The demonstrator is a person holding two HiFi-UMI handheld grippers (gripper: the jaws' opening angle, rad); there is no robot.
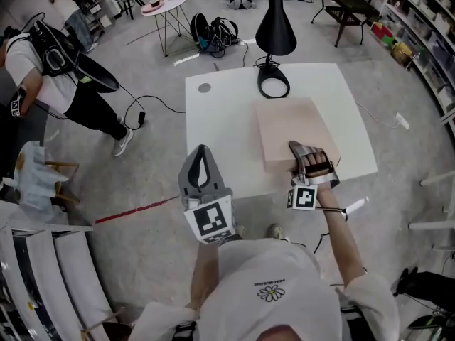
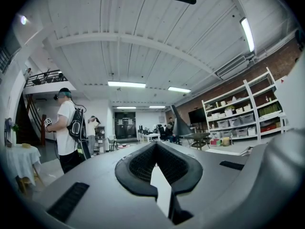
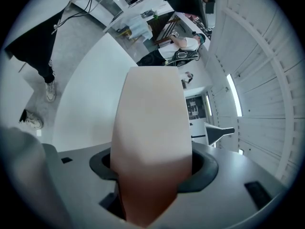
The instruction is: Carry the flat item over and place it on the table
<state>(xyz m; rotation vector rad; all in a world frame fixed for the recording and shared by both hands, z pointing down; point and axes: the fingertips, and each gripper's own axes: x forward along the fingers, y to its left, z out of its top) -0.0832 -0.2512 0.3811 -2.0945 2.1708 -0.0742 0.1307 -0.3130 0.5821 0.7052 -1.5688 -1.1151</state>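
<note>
**Flat board [image 1: 291,130] gripped at the white tabletop [image 1: 220,133]**

At the lower middle of the frame, the left hand-held gripper [image 1: 201,155] is seen closed, with nothing in it. To its right, the board's near edge is pinched tight by the right hand-held gripper [image 1: 302,151]. The board is seen over the tabletop's right part.

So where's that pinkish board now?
In the head view the board sits over the white table, right of centre, by the black lamp, in the right gripper.
</note>
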